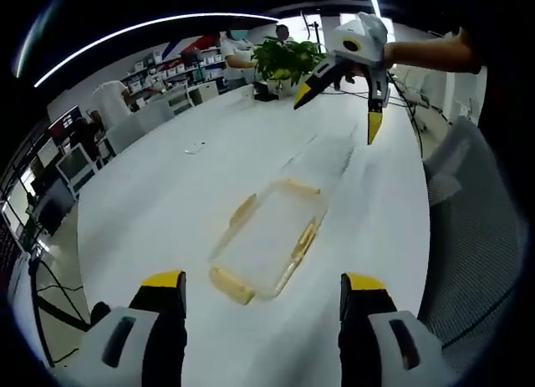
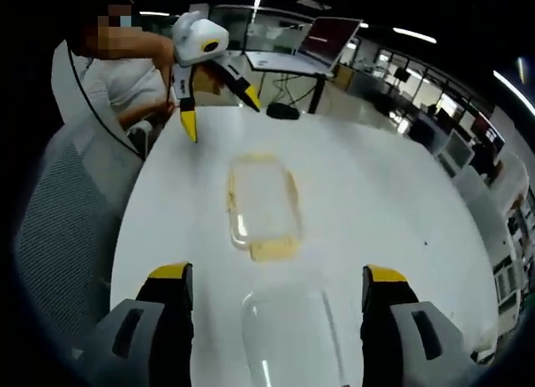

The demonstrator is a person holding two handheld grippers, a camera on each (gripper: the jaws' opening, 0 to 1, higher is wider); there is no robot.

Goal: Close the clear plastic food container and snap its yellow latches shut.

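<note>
A clear plastic piece with yellow latches (image 1: 266, 243) lies flat on the white table (image 1: 167, 195), just ahead of my left gripper (image 1: 263, 282), whose jaws stand wide apart with nothing between them. Beyond it lies a plain clear piece (image 1: 322, 153), faint against the table. My right gripper (image 1: 338, 113) hovers above the far end, open. In the right gripper view the plain clear piece (image 2: 292, 337) sits between the jaws of my right gripper (image 2: 277, 275), untouched. The yellow-latched piece (image 2: 263, 207) lies farther on, and the left gripper (image 2: 221, 113) hangs open behind it.
A grey mesh chair (image 1: 476, 236) stands close along the table's edge, and a person's arm (image 2: 125, 44) is above it. A potted plant (image 1: 284, 59) and a dark mouse-like object (image 2: 282, 111) sit at opposite table ends. A small item (image 1: 194, 147) lies mid-table. Desks and people fill the background.
</note>
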